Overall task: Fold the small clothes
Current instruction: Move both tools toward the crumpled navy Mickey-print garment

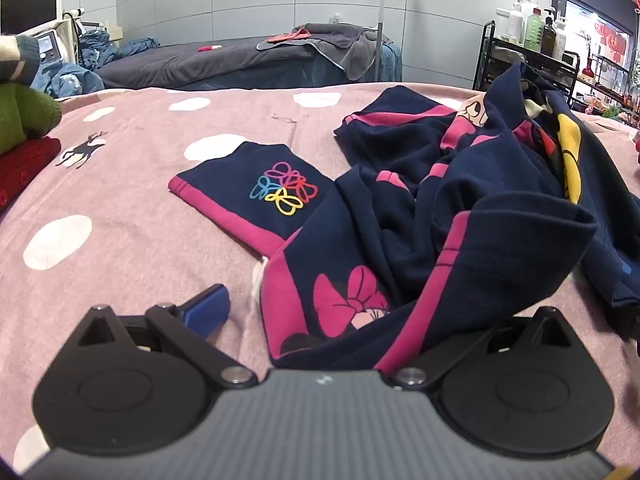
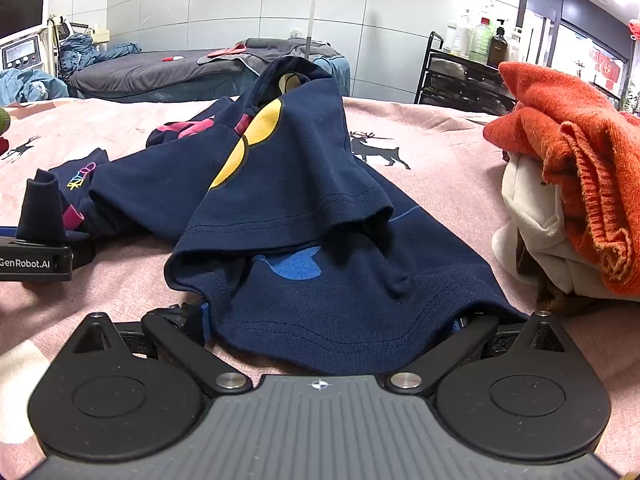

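A crumpled navy T-shirt (image 1: 460, 216) with pink trim, pink bows and a yellow print lies on the pink bedsheet (image 1: 120, 208). One sleeve with a coloured flower logo (image 1: 284, 188) lies flat to the left. My left gripper (image 1: 360, 312) is open wide at the shirt's near edge. Its left blue fingertip (image 1: 210, 308) rests on the sheet, and cloth hides the right one. In the right wrist view the shirt's (image 2: 320, 208) hem is draped over my right gripper (image 2: 332, 320), which is open wide, fingers mostly covered. The left gripper's body (image 2: 36, 260) shows at far left, cloth over it.
Folded green (image 1: 24, 116) and red (image 1: 24, 160) knits are stacked at the left edge of the sheet. An orange knit (image 2: 572, 152) on a white garment (image 2: 536, 232) is piled at the right. A dark treatment bed (image 1: 224, 64) and a bottle rack (image 1: 532, 40) stand beyond.
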